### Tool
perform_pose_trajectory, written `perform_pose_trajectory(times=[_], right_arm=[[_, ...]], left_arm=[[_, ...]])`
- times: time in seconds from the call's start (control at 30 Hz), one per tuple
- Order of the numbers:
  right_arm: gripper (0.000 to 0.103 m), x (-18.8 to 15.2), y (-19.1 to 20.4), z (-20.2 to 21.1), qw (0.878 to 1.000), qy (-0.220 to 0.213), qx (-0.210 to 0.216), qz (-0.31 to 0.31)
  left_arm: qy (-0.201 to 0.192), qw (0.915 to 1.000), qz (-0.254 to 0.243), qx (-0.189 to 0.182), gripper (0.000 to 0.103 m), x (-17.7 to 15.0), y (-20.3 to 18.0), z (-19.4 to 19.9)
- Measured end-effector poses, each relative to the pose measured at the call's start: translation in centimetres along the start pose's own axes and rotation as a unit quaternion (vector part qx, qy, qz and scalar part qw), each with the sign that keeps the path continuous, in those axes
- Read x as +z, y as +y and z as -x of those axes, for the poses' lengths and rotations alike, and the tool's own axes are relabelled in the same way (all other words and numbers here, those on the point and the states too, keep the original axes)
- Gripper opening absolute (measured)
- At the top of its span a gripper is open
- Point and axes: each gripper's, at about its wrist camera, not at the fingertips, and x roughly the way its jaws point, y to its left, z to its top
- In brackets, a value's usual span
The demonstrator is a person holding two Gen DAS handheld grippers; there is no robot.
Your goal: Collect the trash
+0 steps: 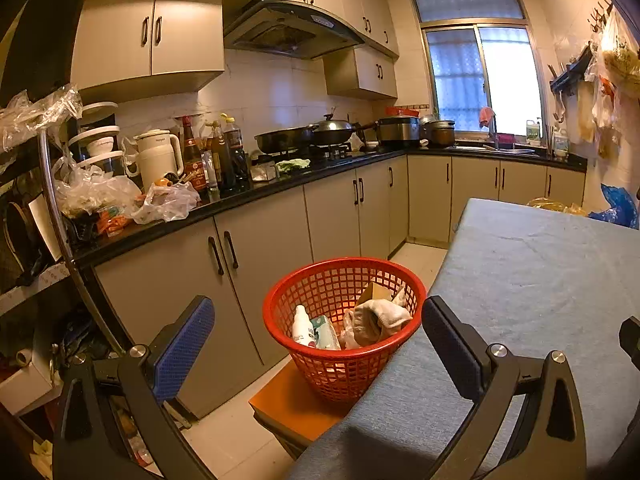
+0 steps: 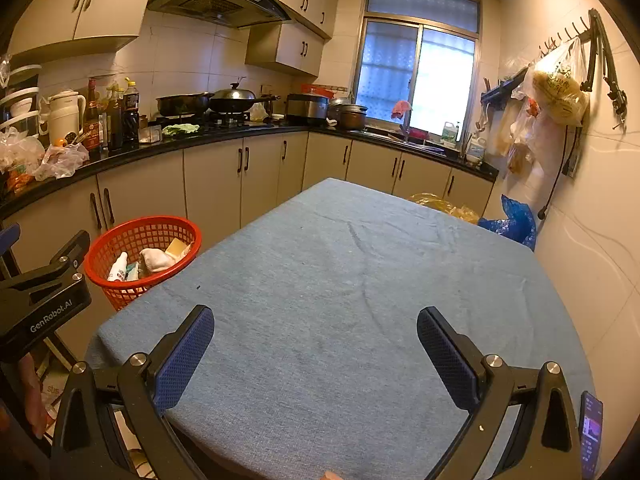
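Left claw (image 1: 318,344) gaped wide, empty, aimed at basket (image 1: 400,276). Right claw (image 2: 316,350) wide too, nothing held, over bare bench (image 2: 360,264). Trash sat in basket: bottle (image 1: 302,326), sock (image 1: 380,316). Looked finished; best scan bench edges for strays before quitting.

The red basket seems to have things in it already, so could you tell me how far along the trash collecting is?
Done: the red basket holds a white bottle and crumpled items. In hand: nothing; left gripper and right gripper are open. Left: nothing visible on the blue-covered table.
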Motion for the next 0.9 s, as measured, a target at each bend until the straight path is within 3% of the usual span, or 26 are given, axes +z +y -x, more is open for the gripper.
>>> perform_pose_trajectory(times=[0.9], right_arm=[[0.103, -0.3, 0.52, -0.11, 1.0, 0.001, 0.009, 0.005]], left_arm=[[-0.004, 1.0, 0.003, 0.002, 0.103, -0.02, 0.95, 0.12]])
